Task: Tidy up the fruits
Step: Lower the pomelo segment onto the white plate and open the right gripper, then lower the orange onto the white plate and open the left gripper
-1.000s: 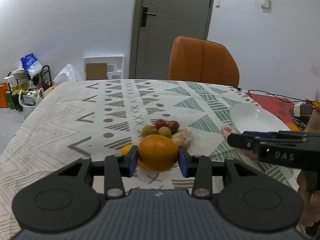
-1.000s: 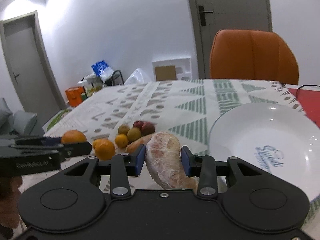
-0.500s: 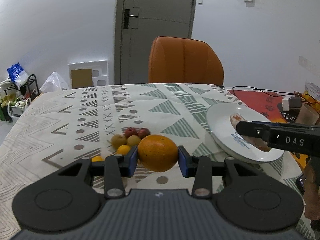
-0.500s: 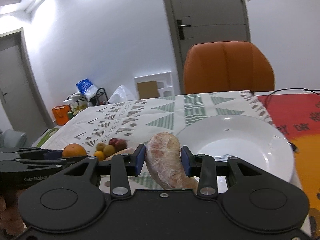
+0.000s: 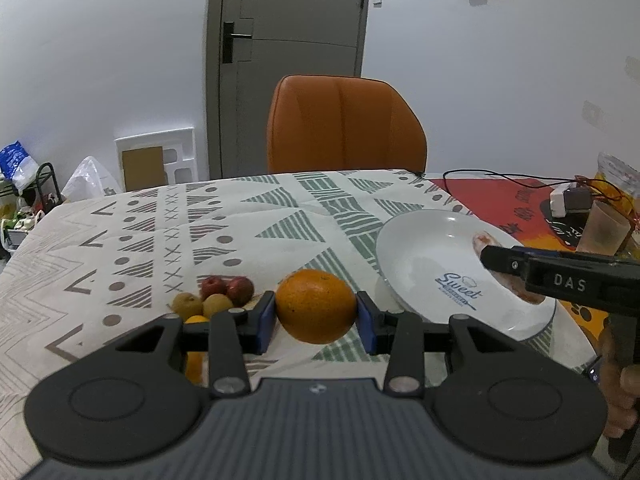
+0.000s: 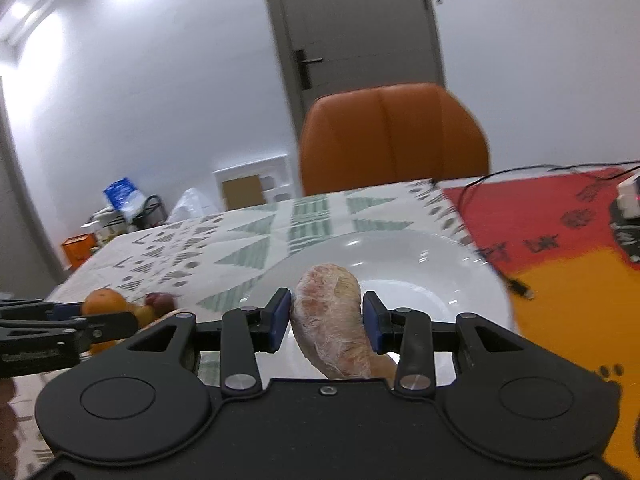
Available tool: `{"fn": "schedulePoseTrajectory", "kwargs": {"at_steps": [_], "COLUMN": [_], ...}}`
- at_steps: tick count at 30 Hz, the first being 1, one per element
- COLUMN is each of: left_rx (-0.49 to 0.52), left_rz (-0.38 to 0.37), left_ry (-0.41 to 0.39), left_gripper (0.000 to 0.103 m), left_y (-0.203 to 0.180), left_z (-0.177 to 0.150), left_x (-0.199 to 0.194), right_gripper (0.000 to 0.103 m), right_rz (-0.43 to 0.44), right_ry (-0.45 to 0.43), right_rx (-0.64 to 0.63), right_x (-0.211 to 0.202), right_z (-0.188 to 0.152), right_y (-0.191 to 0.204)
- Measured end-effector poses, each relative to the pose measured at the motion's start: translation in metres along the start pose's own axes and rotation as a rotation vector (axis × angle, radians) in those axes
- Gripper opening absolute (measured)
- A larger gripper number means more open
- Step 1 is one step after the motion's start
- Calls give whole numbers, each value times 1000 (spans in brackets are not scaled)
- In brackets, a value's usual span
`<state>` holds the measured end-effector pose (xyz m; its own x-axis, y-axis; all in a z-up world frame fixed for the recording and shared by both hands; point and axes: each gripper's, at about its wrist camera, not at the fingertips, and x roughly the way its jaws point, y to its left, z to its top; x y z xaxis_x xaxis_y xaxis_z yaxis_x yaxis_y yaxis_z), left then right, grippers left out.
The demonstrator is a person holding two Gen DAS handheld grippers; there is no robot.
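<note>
My left gripper (image 5: 316, 312) is shut on a large orange (image 5: 315, 305) and holds it above the table, just left of the white plate (image 5: 424, 248). My right gripper (image 6: 326, 312) is shut on a pale wrapped fruit (image 6: 332, 320) and holds it over the white plate (image 6: 460, 276). The right gripper also shows in the left wrist view (image 5: 490, 258), over the plate's right side. Small red and brown fruits (image 5: 218, 294) and a small orange (image 5: 196, 320) lie in a cluster on the tablecloth to the left.
An orange chair (image 5: 346, 124) stands behind the table. A red and orange mat (image 6: 560, 240) with cables and a small device (image 5: 568, 202) lies right of the plate. A cup (image 5: 604, 228) stands at the far right.
Both grippers have moved right toward the plate with their fruit. The right gripper now holds the wrapped fruit over the plate; the orange has come closer to the plate's left rim.
</note>
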<state>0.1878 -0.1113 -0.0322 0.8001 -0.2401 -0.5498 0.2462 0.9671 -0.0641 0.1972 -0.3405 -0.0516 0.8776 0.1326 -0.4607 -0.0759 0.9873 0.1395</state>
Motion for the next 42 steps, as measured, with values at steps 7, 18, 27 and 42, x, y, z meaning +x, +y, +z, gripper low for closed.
{"fn": "schedulePoseTrajectory", "kwargs": {"at_steps": [7,18,27,42], "left_rx": [20,50,80,49], "left_rz": [-23,-74,-117,-7], "left_ry": [-7,-8,-2,-12], "left_gripper": [41,41,41,60], "left_y": [-15,-42,-62,-31], "left_z": [7,17,23,21], "left_x": [7,20,27,5], "right_gripper": [61,61,61,70], "right_rz": [-43,-17,-8,30], "right_ry": [-5,29,23,25], "right_rx": [31,86,116,141], "right_x": [-8,-19,-24,-23], "right_z": [-3,-13,-14,-17], "right_y": [-16,-31,-38,-30]}}
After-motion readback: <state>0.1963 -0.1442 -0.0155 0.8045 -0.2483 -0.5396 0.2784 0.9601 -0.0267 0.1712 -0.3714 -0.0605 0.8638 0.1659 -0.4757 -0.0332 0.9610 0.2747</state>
